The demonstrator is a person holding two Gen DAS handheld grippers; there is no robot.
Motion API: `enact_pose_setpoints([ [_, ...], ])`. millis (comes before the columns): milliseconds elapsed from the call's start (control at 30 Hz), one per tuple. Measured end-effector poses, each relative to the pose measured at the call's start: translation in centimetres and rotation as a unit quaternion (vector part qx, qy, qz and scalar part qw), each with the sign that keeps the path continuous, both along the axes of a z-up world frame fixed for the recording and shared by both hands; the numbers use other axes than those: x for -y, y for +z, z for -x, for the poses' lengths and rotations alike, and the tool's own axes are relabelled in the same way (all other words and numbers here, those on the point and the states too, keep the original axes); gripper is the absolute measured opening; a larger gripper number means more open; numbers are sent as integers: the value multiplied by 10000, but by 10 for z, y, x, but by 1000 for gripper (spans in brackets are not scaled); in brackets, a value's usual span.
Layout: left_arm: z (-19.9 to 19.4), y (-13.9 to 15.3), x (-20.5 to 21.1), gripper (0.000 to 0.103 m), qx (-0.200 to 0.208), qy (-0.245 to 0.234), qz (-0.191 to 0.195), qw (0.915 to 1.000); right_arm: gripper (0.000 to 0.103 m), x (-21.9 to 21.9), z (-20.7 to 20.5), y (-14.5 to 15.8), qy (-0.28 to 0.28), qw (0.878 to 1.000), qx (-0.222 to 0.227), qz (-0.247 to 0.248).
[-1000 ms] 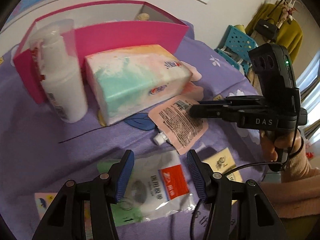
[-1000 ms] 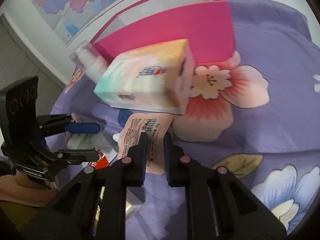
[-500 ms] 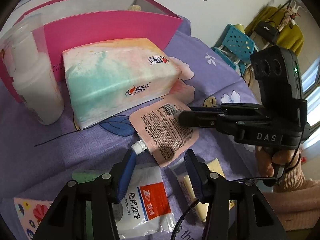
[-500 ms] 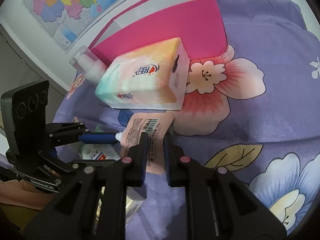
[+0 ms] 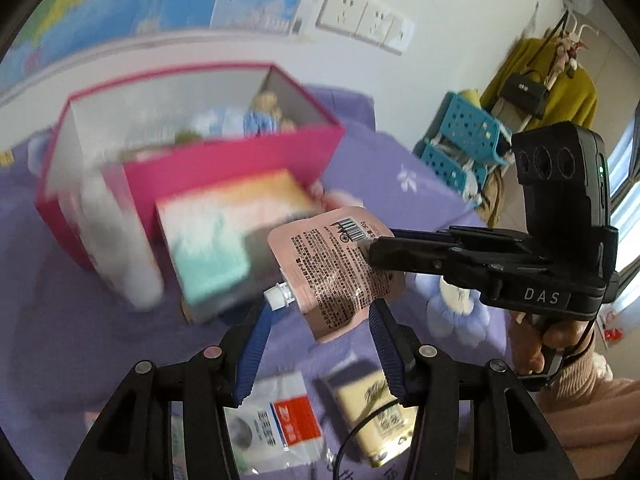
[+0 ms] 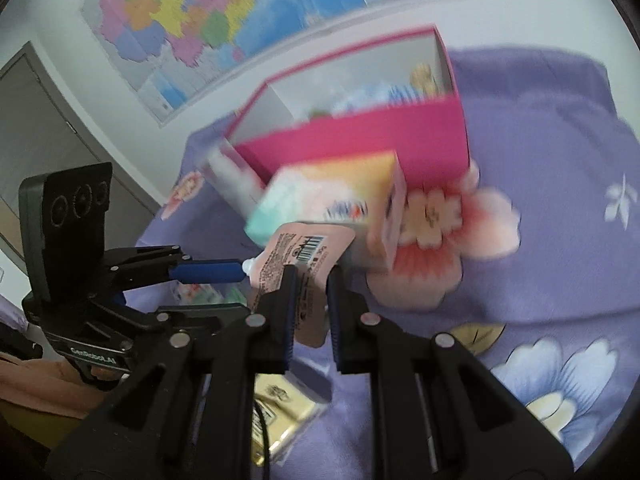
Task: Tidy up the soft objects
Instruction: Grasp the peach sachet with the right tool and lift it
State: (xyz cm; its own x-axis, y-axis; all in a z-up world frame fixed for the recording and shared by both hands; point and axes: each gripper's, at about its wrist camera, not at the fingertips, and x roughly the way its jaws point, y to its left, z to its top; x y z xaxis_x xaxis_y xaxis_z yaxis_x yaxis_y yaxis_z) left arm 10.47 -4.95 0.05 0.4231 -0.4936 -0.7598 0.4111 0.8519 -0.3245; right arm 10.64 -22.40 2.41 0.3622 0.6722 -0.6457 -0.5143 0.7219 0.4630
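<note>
The right gripper [image 6: 310,300] is nearly closed, its two fingers clamped on the lower edge of a pink spout pouch [image 5: 334,270], which hangs clear of the purple floral bedspread [image 6: 540,248]. In the left wrist view the same gripper [image 5: 370,246] reaches in from the right and pinches the pouch near its barcode, a hand [image 5: 554,340] in a pink sleeve gripping its handle.

The left gripper [image 5: 320,332] stands partly open; its jaws have just been closing a little, and its blue pads flank the pouch's white cap [image 5: 278,296] and lower corner. Whether either pad touches the pouch cannot be told. From the right wrist view, one blue finger of the left gripper [image 6: 210,272] points at the cap.

Just behind the pouch lies a pastel tissue pack [image 5: 228,236], beside a blurred white bottle [image 5: 120,248]. Behind both stands an open pink box [image 5: 224,160] with soft items inside. Below the left gripper, on the bedspread, lie a medical tape packet [image 5: 280,428] and a yellow sachet [image 5: 372,408]. A map [image 6: 208,12] hangs on the wall.
</note>
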Motion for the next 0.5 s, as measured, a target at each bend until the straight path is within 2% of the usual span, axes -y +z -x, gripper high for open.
enact_pose_setpoints([
  [100, -15, 20, -2, 51, 165, 87, 74, 9998, 17, -1, -11, 19, 7, 9997, 259, -33],
  [267, -47, 45, -4, 51, 398, 258, -26, 9989, 17, -7, -39, 42, -96, 9985, 537, -99],
  [500, -94, 51, -2, 51, 379, 523, -155, 9978, 17, -17, -93, 50, -237, 9980, 562, -152],
])
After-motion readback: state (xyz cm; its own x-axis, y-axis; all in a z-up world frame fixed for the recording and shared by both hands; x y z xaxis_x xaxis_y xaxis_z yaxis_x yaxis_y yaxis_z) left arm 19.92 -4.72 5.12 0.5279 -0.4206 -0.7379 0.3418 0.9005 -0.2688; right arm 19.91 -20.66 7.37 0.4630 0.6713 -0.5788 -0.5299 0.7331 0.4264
